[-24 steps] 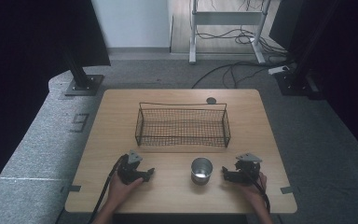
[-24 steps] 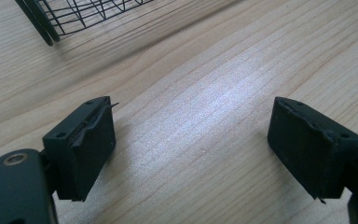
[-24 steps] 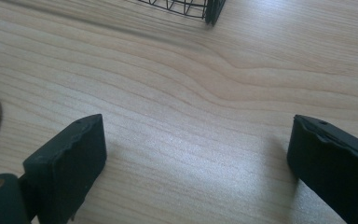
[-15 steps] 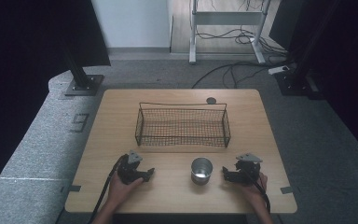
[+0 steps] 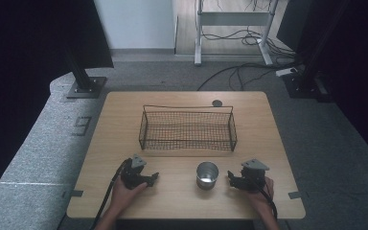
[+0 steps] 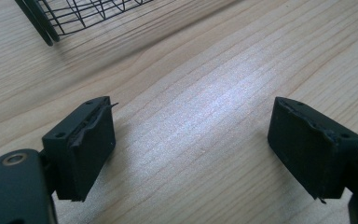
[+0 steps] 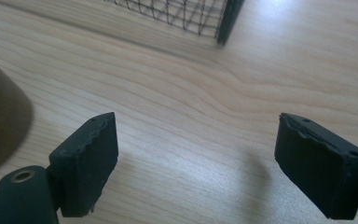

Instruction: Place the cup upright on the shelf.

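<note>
A shiny metal cup (image 5: 207,174) stands upright on the wooden table (image 5: 120,129) near its front edge, between the two hands. Behind it sits a black wire basket (image 5: 188,128), and nothing shows inside it. My left gripper (image 5: 148,178) rests on the table left of the cup, open, with bare wood between its jaws (image 6: 191,140). My right gripper (image 5: 232,178) rests right of the cup, also open over bare wood (image 7: 196,154). The cup's blurred side (image 7: 0,126) shows at the left edge of the right gripper view.
A small dark round disc (image 5: 216,103) sits at the table's back edge behind the basket. Basket corners appear in the left gripper view (image 6: 51,23) and the right gripper view (image 7: 223,18). Monitor stands and cables lie on the floor beyond the table.
</note>
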`<action>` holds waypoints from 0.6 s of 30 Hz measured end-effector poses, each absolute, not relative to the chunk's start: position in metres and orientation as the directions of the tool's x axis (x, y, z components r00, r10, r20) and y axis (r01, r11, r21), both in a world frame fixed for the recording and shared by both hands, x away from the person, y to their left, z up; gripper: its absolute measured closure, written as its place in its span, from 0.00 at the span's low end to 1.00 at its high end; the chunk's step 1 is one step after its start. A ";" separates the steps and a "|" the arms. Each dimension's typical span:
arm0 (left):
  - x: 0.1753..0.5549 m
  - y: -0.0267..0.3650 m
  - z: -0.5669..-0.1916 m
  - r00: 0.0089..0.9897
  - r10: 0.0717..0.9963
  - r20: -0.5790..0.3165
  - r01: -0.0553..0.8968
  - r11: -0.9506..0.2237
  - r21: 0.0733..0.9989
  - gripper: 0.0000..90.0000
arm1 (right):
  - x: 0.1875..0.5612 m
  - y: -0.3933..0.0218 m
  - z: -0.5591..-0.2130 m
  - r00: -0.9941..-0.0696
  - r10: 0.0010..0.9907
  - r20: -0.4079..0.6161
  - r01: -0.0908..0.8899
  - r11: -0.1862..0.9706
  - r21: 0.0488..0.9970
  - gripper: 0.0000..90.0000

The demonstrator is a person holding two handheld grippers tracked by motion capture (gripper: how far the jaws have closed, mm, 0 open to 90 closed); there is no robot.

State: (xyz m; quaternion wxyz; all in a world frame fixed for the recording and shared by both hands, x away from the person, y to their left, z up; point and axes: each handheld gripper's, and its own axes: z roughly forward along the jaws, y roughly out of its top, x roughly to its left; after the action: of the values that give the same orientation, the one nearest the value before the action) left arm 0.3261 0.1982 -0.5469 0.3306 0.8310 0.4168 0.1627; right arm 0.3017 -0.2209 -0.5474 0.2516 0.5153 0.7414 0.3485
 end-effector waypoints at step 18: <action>0.326 0.198 -0.547 0.600 0.800 -0.004 0.585 -0.435 0.684 0.16 | 0.269 -0.224 -0.513 -0.399 0.915 0.069 0.458 0.134 0.879 0.20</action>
State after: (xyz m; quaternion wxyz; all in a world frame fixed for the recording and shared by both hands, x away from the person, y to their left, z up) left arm 0.3262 0.1981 -0.5469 0.3301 0.8314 0.4164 0.1627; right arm 0.2689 -0.2239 -0.5132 0.2565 0.4847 0.7079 0.4452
